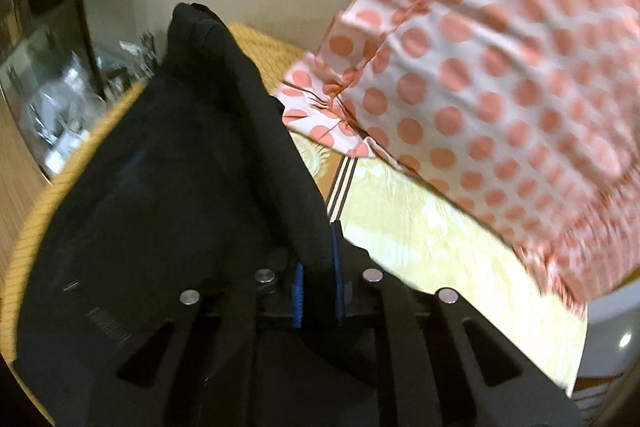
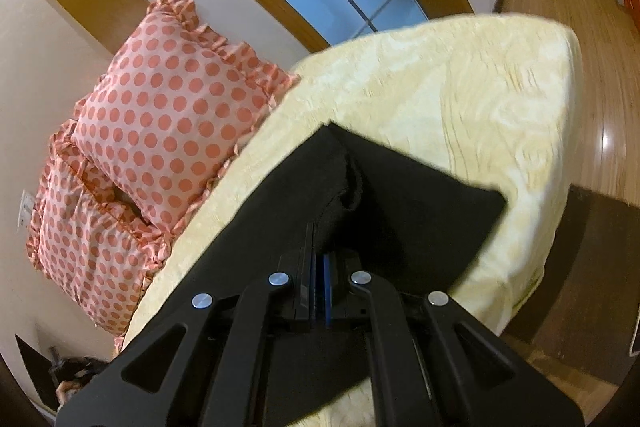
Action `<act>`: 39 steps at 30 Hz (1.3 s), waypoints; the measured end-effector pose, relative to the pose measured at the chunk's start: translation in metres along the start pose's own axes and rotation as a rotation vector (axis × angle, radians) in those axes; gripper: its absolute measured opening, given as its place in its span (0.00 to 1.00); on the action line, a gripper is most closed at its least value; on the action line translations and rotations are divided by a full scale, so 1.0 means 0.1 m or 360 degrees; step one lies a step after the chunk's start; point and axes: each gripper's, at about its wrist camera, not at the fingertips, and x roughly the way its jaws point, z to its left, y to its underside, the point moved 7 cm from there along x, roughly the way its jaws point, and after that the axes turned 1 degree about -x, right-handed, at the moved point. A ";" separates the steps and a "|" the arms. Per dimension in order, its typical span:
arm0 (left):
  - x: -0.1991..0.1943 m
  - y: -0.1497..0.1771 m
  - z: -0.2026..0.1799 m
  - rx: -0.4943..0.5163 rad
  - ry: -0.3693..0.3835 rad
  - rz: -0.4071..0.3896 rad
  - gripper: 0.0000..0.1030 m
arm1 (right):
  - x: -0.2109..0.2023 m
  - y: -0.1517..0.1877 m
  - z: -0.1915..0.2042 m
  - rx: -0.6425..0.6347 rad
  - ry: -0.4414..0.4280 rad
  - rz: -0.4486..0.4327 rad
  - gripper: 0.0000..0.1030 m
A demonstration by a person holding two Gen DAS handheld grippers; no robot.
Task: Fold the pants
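**Mia:** Pale yellow quilted bedspread (image 2: 460, 99) covers the bed, with two pink polka-dot ruffled pillows (image 2: 168, 115) at its far left end against the cream wall and a blue-paned window behind.

**Jon:** And the black soft-fabric pants (image 2: 420, 211)?

**Mia:** Lifted off the bed, I judge, hanging between both tools. The right claw (image 2: 320, 267) has its blue pads pressed together on a bunched edge of the cloth. The left claw (image 1: 318, 267) is clamped on a thick fold of the same pants, which rise in a dark ridge away from it.

**Jon:** So what makes this step go well?

**Mia:** My read is that both ends are being carried over to make the fold. Keep both grips firm, hold the two claws level and well apart so the cloth stays taut, then lower it flat on the bare bedspread, away from the pillows. Slack could bunch the fabric. The blur suggests quick motion, so slowing before laying it down should help the edges line up.
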 end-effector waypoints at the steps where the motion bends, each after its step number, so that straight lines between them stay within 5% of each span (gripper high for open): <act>1: -0.17 0.06 0.05 0.0024 0.0009 -0.0032 0.11 | -0.01 -0.03 0.00 -0.0008 -0.0001 -0.0011 0.02; 8: -1.29 1.04 0.46 0.0119 -0.0009 -0.0253 0.13 | -0.09 -0.32 0.01 -0.0036 -0.0011 -0.0100 0.02; 17: -1.17 2.15 1.19 -0.0080 -0.0127 -0.0194 0.11 | -0.07 -0.22 -0.29 0.0093 0.0011 0.0013 0.02; 21: -1.13 2.24 1.35 -0.0179 -0.0076 -0.0194 0.11 | -0.09 -0.21 -0.32 0.0079 0.0031 0.0039 0.02; 33: -1.30 2.23 1.37 -0.0122 -0.0070 -0.0264 0.06 | -0.31 -0.26 -0.29 0.0135 -0.0033 0.0013 0.02; 39: -1.32 2.19 1.38 -0.0080 -0.0094 -0.0268 0.05 | -0.27 -0.15 -0.36 0.0103 0.0085 0.0055 0.02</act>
